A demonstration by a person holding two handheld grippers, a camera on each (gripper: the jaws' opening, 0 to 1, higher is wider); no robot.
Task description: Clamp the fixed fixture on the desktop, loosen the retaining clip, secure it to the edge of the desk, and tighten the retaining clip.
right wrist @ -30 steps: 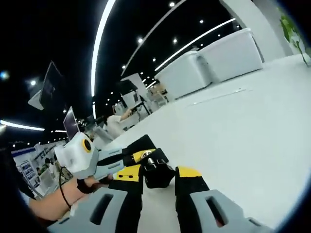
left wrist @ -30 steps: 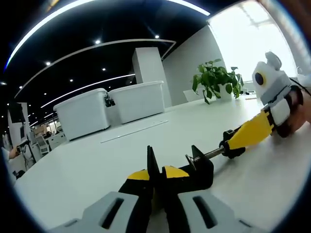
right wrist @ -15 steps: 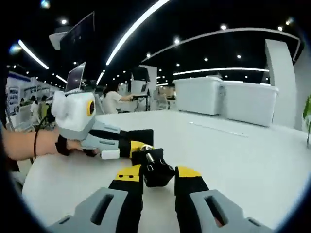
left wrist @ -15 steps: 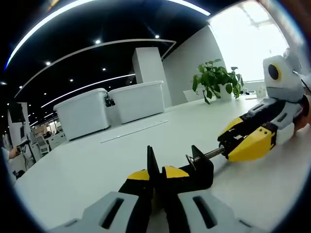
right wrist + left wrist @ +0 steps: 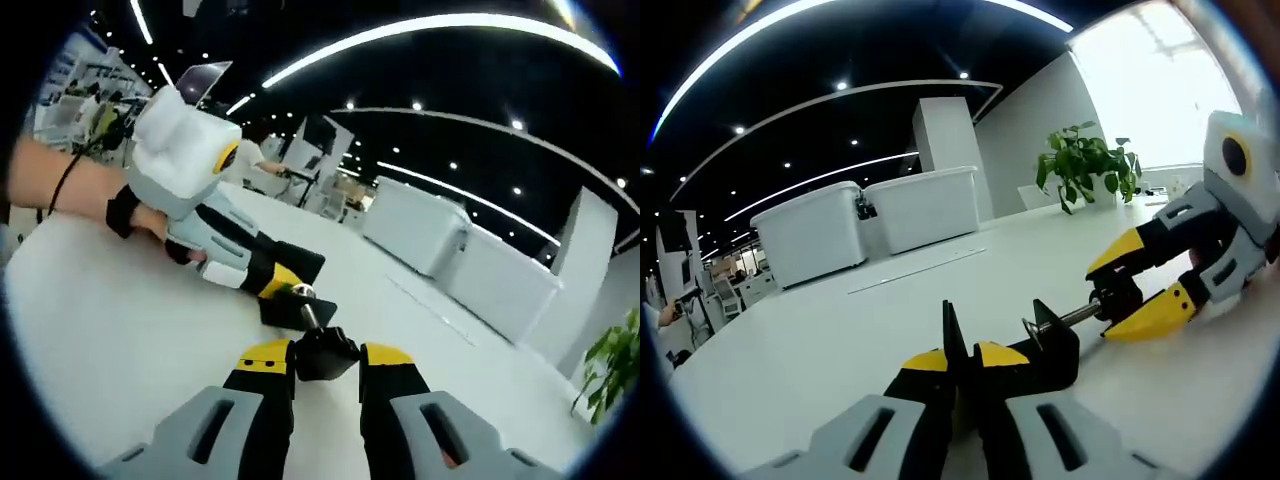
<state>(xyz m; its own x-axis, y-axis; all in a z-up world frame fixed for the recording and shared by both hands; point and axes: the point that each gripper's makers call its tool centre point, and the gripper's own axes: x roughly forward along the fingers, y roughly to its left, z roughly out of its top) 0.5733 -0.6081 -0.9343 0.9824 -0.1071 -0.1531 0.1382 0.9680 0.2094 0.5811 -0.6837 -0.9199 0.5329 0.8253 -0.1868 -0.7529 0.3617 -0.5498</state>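
Note:
A black clamp fixture [image 5: 1052, 352] lies on the white desktop [image 5: 790, 350]. My left gripper [image 5: 962, 362] is shut on its upright black frame. From the frame a metal screw [image 5: 1078, 316] runs right to a black knob [image 5: 1118, 297], and my right gripper [image 5: 1106, 300] has its yellow-tipped jaws shut on that knob. In the right gripper view the knob [image 5: 325, 352] sits pinched between my right gripper [image 5: 326, 362], with the screw [image 5: 308, 318] leading to the clamp frame [image 5: 288, 312]. There the left gripper [image 5: 290, 283] holds the frame, with a hand [image 5: 60, 190] behind it.
Two large white bins [image 5: 865, 220] stand at the far side of the desktop, with a thin strip [image 5: 915, 270] lying in front of them. A potted plant [image 5: 1085, 160] stands at the back right. People sit at desks [image 5: 265, 160] far behind.
My right gripper has rolled around the screw's axis with the knob in its jaws, so its view has turned. The left gripper and the clamp frame have stayed still.

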